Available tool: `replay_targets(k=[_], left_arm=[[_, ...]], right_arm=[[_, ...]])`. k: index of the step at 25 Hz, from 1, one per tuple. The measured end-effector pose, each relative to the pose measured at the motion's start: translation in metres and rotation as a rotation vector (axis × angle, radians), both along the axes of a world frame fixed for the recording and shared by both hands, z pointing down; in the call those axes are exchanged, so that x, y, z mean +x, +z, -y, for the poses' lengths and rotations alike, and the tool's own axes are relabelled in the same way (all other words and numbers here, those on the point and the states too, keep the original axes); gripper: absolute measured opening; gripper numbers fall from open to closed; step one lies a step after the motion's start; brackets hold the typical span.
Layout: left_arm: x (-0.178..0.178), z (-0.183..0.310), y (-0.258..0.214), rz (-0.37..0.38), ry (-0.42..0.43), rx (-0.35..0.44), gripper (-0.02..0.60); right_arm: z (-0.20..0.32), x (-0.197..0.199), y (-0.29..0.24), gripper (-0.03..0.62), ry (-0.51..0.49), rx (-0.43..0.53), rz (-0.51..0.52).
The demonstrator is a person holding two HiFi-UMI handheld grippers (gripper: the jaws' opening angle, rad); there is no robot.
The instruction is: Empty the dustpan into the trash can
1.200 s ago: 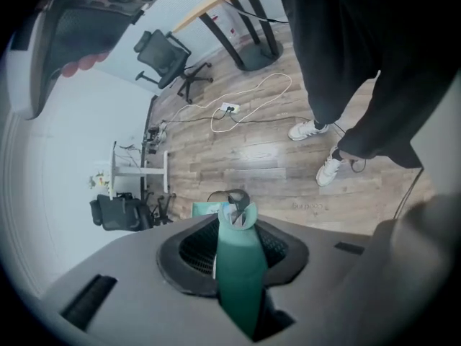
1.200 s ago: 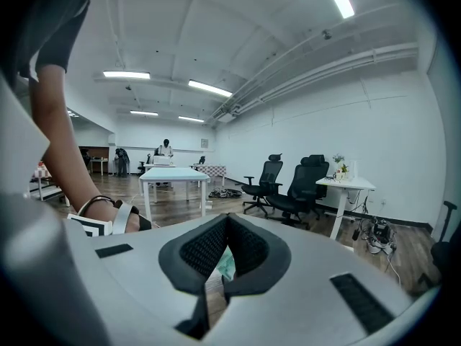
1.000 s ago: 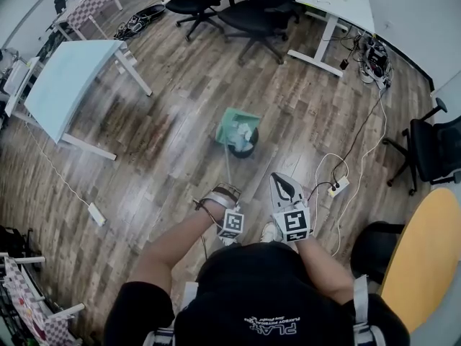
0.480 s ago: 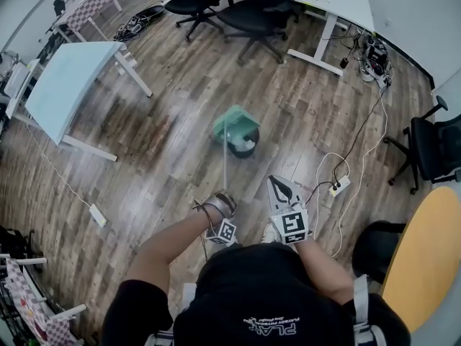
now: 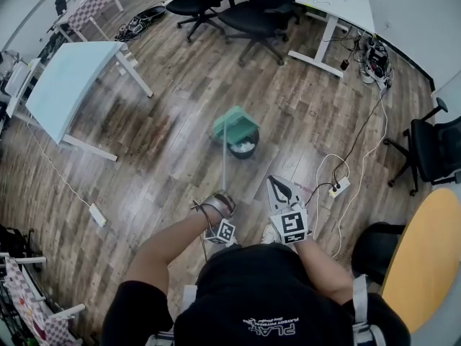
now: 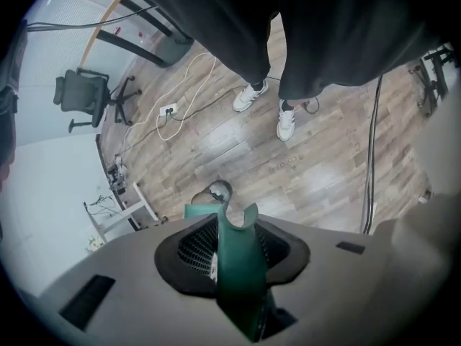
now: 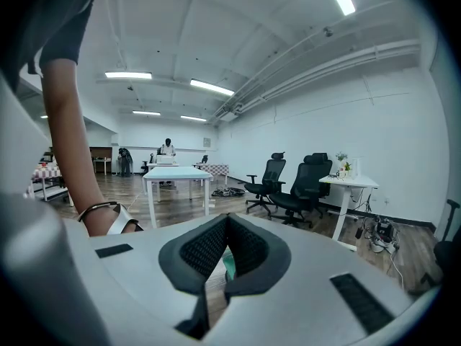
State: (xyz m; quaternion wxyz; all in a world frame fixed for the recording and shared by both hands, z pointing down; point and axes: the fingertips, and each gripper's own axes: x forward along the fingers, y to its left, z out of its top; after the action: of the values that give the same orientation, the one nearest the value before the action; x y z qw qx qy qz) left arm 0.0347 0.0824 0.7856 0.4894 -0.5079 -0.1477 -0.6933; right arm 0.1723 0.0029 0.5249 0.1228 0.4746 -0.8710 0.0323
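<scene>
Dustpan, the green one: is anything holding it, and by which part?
The left gripper holds the dustpan by the top end of its long handle, clamped between its jaws. The right gripper holds nothing.

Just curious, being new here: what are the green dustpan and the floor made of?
The dustpan: probably plastic, even matte green, with a moulded curved handle end. The floor: glossy wood-grain planks with visible seams and glare; real wood or laminate, I cannot tell.

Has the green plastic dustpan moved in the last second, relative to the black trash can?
Yes. The green plastic dustpan has tipped over and shifted slightly up-left off the round black trash can, uncovering the white scraps inside.
</scene>
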Motion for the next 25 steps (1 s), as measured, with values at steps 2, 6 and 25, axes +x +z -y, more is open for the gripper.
replay_targets(k=[2, 6, 25], left_arm=[[0.004, 0.0, -0.003, -0.02, -0.02, -0.006, 0.118], [0.017, 0.005, -0.013, -0.099, -0.096, -0.032, 0.118], [0.044, 0.072, -0.101, -0.669, -0.57, -0.041, 0.094]], right_arm=[[0.0, 0.001, 0.0, 0.015, 0.0, 0.001, -0.001], [0.0, 0.003, 0.001, 0.015, 0.0, 0.0, -0.001], [-0.001, 0.008, 0.005, 0.015, 0.023, -0.01, -0.019]])
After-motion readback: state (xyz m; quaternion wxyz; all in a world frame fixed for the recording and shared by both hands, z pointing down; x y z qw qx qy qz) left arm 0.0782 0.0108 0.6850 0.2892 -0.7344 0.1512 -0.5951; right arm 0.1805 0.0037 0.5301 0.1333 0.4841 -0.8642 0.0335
